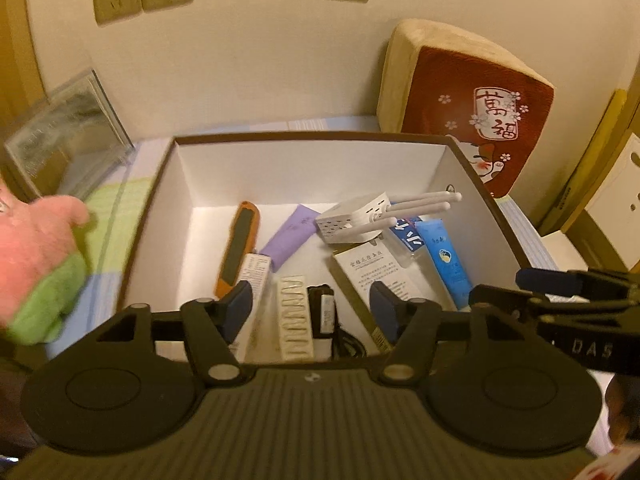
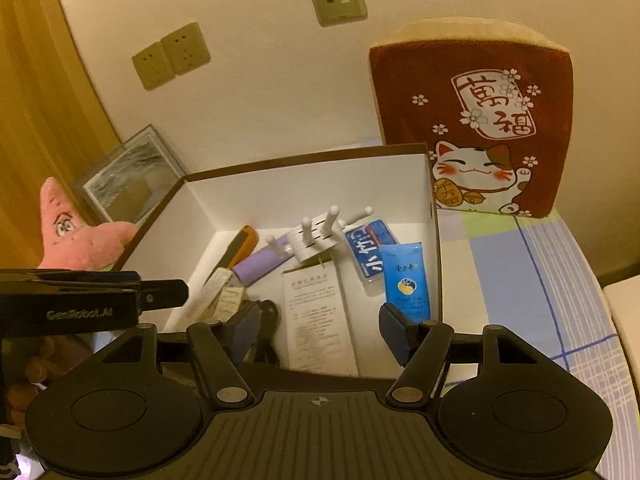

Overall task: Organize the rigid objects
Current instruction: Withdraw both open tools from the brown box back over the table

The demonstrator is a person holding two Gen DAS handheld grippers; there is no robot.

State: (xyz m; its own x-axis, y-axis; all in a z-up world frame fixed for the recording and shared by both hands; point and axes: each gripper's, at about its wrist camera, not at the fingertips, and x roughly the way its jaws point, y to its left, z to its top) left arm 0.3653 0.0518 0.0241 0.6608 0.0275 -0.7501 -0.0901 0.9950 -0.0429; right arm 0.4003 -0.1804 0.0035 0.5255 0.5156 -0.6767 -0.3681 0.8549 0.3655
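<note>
Box: brown-rimmed box (image 1: 168, 184) with white inner walls, open at the top, standing on a checked bed sheet (image 2: 540, 280) near the wall.
Box contents: white router (image 1: 352, 216) with its antennas sticking out, lying on top of other items towards the back; orange-and-black utility knife (image 1: 238, 248) along the left side; purple pouch (image 1: 290, 236) just beside the knife; blue tube (image 1: 446, 256) and blue-and-white pack (image 2: 368, 254) side by side on the right; cream carton with printed text (image 2: 316, 312) in the middle; a pale ridged item (image 1: 294, 320), a small printed box (image 1: 254, 276) and a dark object with a label (image 1: 324, 308) at the near edge.
Left gripper: left gripper (image 1: 312, 304) hovers over the near edge of the box, tilted downward; jaws apart, nothing between the pads.
Right gripper: right gripper (image 2: 318, 330) hovers over the near right part of the box, tilted downward; jaws apart, pads not touching anything.
Left of box: pink star plush toy (image 2: 76, 232) just beside the box; clear case (image 1: 68, 140) behind it, against the wall.
Right of box: red cushion with a lucky-cat print (image 2: 476, 120) upright against the wall, just behind the box's far right corner.
Wall: three socket plates (image 2: 172, 54).
</note>
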